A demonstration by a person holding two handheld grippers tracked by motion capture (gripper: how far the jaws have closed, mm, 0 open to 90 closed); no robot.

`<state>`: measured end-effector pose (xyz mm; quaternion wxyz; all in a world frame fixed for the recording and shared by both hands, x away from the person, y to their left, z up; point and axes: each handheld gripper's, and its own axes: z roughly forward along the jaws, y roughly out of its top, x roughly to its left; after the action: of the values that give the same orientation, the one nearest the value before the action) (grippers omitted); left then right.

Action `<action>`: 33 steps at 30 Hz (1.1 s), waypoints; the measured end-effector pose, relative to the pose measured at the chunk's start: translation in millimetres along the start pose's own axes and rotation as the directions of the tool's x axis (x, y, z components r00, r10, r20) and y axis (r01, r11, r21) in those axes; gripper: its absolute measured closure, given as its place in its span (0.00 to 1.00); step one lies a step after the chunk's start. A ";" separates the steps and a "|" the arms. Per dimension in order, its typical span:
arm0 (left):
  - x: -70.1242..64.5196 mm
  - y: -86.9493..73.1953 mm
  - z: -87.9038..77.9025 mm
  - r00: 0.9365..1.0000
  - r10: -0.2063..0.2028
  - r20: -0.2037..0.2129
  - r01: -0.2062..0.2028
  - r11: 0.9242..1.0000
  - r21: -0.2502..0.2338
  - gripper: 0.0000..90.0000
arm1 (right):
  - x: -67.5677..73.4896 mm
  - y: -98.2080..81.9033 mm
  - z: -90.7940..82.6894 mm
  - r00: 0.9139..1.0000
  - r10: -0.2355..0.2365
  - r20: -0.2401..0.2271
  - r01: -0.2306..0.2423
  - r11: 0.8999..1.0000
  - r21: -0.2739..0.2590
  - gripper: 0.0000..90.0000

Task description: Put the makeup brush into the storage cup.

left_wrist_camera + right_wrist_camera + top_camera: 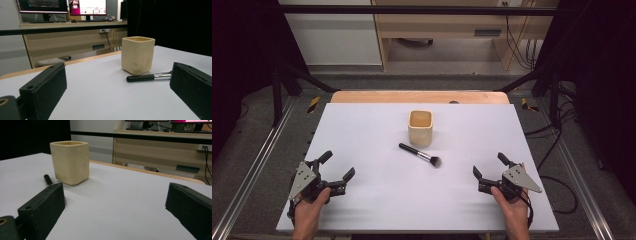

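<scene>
A cream square cup (pixel 420 127) stands upright at the middle of the white table (pixel 362 135), toward the far side. Just in front of it lies a makeup brush (pixel 419 154) with a black handle, bristles pointing right and toward me. My left gripper (pixel 337 165) rests at the near left, open and holding nothing. My right gripper (pixel 489 165) rests at the near right, also open and holding nothing. The left gripper view has the cup (pixel 137 55) and the brush handle (pixel 141 78) between its jaws. In the right gripper view the cup (pixel 70 162) stands at the left, with the brush handle (pixel 47 179) partly hidden behind the left jaw.
A wooden strip (pixel 419 96) borders the table's far edge. Beyond it stand a wooden desk (pixel 437 30) and loose cables (pixel 519 45). Metal rails (pixel 249 170) and black frame posts flank the table. Monitors (pixel 62 6) sit on the desk.
</scene>
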<state>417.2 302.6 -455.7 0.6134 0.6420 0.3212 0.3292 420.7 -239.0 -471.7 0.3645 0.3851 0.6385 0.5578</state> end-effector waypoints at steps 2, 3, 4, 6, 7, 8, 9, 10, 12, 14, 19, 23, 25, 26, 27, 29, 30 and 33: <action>0.0 0.0 0.0 1.000 0.000 0.002 0.000 1.000 0.001 0.01 | 0.1 -0.8 -0.1 1.000 -0.006 0.003 0.006 1.000 0.010 0.03; 0.0 0.0 0.0 1.000 0.000 0.003 0.000 1.000 0.001 0.01 | 0.6 -0.9 -0.2 1.000 -0.009 0.005 0.009 1.000 0.013 0.04; 0.0 0.0 0.1 1.000 -0.001 0.004 0.001 1.000 0.001 0.01 | 0.8 -0.9 -0.3 1.000 -0.014 0.003 0.014 1.000 0.016 0.04; 0.1 -0.2 0.1 1.000 -0.001 0.004 0.001 1.000 0.003 0.01 | 1.0 -0.8 -0.4 1.000 -0.014 0.002 0.014 1.000 0.014 0.04; 0.0 -0.5 0.4 1.000 -0.002 0.003 0.002 1.000 0.002 0.01 | 0.9 -0.9 -0.4 1.000 -0.012 0.001 0.012 1.000 0.014 0.04; 0.0 -0.6 0.4 1.000 -0.002 0.005 0.002 1.000 0.004 0.01 | 0.9 -1.0 -0.3 1.000 -0.007 -0.001 0.007 1.000 0.016 0.04; -0.1 -0.8 0.5 1.000 -0.002 0.004 0.002 1.000 0.005 0.01 | 0.9 -1.0 -0.4 1.000 -0.005 -0.003 0.005 1.000 0.020 0.04; -0.2 -1.0 0.5 1.000 -0.002 0.004 0.002 1.000 0.007 0.01 | 1.2 -0.8 -0.5 1.000 -0.003 -0.006 0.003 1.000 0.023 0.05; -0.6 -1.1 0.4 1.000 -0.003 0.003 0.003 1.000 0.008 0.01 | 1.9 0.2 -0.5 1.000 -0.001 -0.006 0.001 1.000 0.028 0.05; -0.8 -1.1 0.1 1.000 -0.003 0.003 0.003 1.000 0.006 0.01 | 2.6 1.2 -0.2 1.000 0.002 -0.008 -0.001 0.999 0.036 0.05; -0.1 -1.8 -0.4 1.000 -0.004 0.000 0.004 1.000 0.009 0.01 | 9.7 9.8 4.5 0.998 -0.001 -0.060 0.008 0.992 0.125 0.05; 0.6 -2.9 0.0 1.000 -0.003 0.000 0.003 1.000 0.015 0.01 | 15.5 18.8 9.0 0.994 -0.032 -0.107 0.050 0.984 0.170 0.04; -0.1 -2.6 0.2 1.000 -0.001 0.003 0.001 1.000 0.013 0.01 | 17.4 23.5 12.1 0.990 -0.025 -0.136 0.052 0.979 0.197 0.04; -0.4 -2.6 0.3 1.000 0.000 0.004 0.000 1.000 0.012 0.01 | 19.1 28.6 15.7 0.987 -0.038 -0.154 0.071 0.974 0.217 0.05; -0.8 -2.5 0.4 1.000 0.001 0.005 -0.001 1.000 0.013 0.01 | 19.8 30.8 17.2 0.986 -0.040 -0.161 0.077 0.970 0.231 0.05; -1.4 -2.7 1.1 1.000 0.005 0.008 -0.005 1.000 0.016 0.01 | 22.0 36.0 22.0 0.984 -0.048 -0.172 0.093 0.959 0.267 0.04; -1.9 -2.8 1.7 1.000 0.004 0.010 -0.004 1.000 0.018 0.01 | 23.2 38.3 24.9 0.983 -0.048 -0.177 0.098 0.954 0.284 0.04; -3.2 -3.0 3.1 1.000 0.012 0.016 -0.013 1.000 0.026 0.01 | 27.8 45.1 34.3 0.975 -0.062 -0.213 0.131 0.936 0.327 0.04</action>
<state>417.8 298.3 -458.9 0.6054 0.6547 0.3166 0.3235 443.2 -195.6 -431.8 0.2542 0.3524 0.7763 0.4568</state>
